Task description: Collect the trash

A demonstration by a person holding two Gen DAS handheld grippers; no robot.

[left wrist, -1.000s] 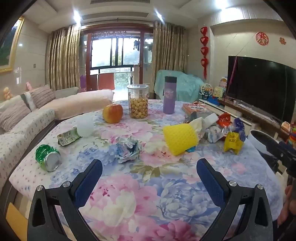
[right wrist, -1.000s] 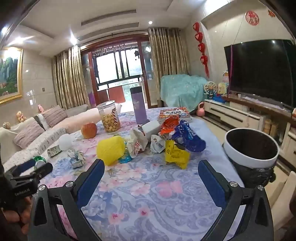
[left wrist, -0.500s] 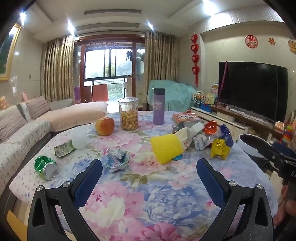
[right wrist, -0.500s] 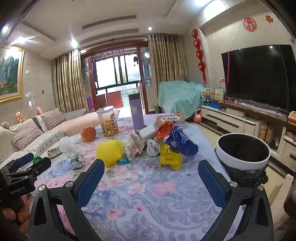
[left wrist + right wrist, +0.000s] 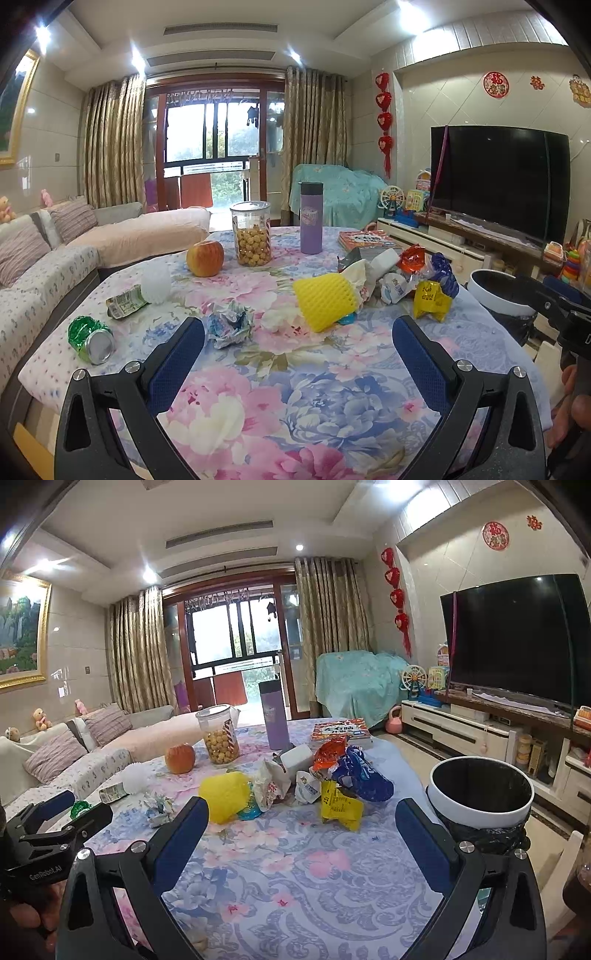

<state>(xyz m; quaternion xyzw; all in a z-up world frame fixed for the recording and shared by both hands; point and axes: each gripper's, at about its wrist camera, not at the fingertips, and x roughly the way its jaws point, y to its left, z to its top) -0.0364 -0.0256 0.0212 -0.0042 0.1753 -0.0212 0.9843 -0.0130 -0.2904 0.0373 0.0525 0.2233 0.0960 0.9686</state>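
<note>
Trash lies on the floral tablecloth (image 5: 314, 387): a crushed green can (image 5: 90, 339), a flattened green carton (image 5: 125, 302), a white foam net (image 5: 156, 282), a crumpled paper ball (image 5: 229, 324), a yellow foam net (image 5: 325, 301), and a pile of wrappers (image 5: 413, 277) with a yellow wrapper (image 5: 430, 299). The pile also shows in the right wrist view (image 5: 332, 779). A white bin (image 5: 480, 794) with a black liner stands off the table's right edge. My left gripper (image 5: 297, 354) is open and empty above the near table. My right gripper (image 5: 301, 834) is open and empty too.
An apple (image 5: 205, 257), a jar of snacks (image 5: 252, 233), a purple flask (image 5: 311, 218) and a book (image 5: 364, 239) stand at the far side of the table. A sofa (image 5: 40, 258) lies left, a TV stand (image 5: 480, 731) right.
Both grippers have pulled back and tilted upward, so the table looks farther and lower. Both stay open. Nothing on the table has moved.
</note>
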